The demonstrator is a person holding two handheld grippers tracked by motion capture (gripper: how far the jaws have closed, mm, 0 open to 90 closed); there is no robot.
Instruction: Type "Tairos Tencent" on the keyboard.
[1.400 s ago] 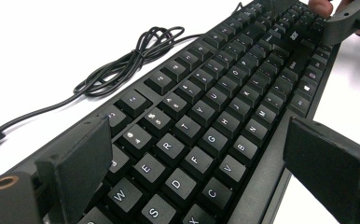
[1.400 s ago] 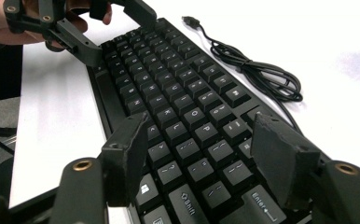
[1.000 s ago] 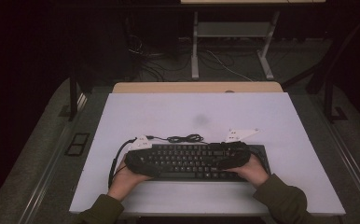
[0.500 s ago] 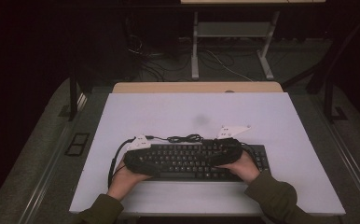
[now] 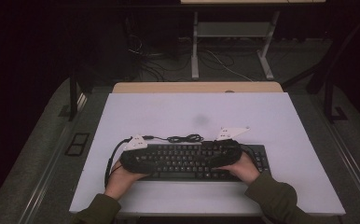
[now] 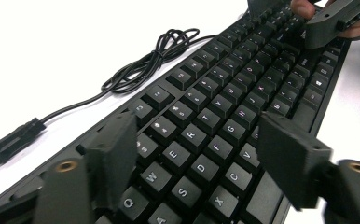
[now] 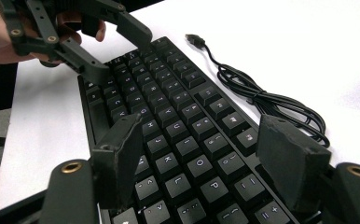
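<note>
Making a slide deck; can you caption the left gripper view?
Open left gripper poised over black keyboard, its cable coiled beside.

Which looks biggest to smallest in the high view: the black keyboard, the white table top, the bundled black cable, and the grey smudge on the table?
1. White table top
2. Black keyboard
3. Bundled black cable
4. Grey smudge, though it looks close to the cable bundle in size, so those two are unsure.
</note>
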